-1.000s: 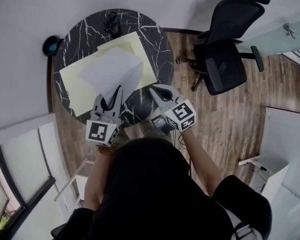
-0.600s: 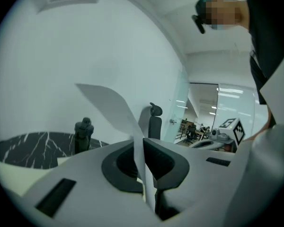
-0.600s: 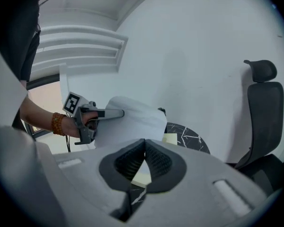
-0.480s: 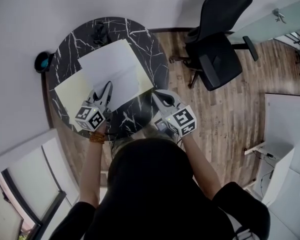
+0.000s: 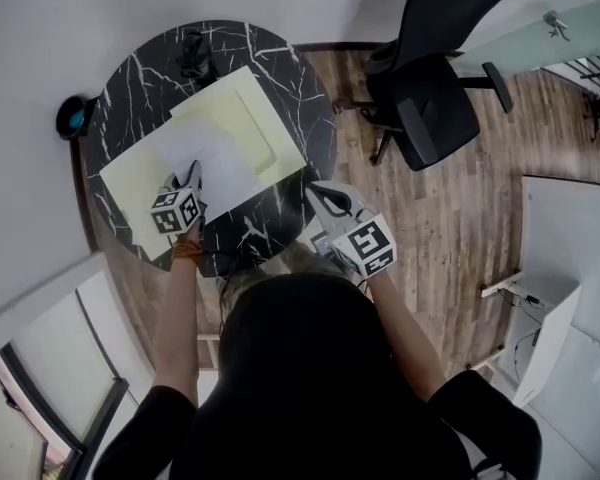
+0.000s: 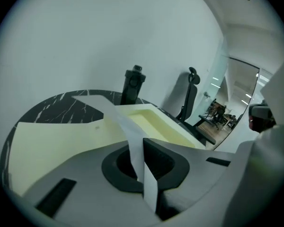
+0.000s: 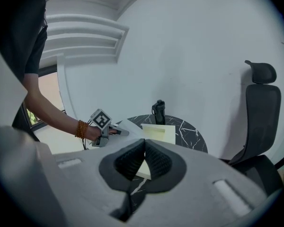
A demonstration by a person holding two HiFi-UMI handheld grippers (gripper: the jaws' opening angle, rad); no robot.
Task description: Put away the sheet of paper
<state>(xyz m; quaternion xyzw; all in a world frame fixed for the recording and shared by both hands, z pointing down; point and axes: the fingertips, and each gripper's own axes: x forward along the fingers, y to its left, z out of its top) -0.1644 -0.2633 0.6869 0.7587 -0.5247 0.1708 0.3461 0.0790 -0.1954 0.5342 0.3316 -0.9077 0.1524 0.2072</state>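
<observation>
**Tight in the middle, open at the rim**

Blocked across the middle of table [image 5: 130, 73] by folder [image 5: 255, 118] and sheet [image 5: 220, 158], left gripper [image 5: 192, 168] clamped on the sheet's near edge. Bare marble at far left and near right, beside right gripper [image 5: 315, 193]. Far rim barred by black device [image 5: 193, 56]. Off the right rim, chair [image 5: 430, 118].

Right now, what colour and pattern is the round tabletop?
The tabletop is black with white marble-like veins; the head view shows it best.
</observation>
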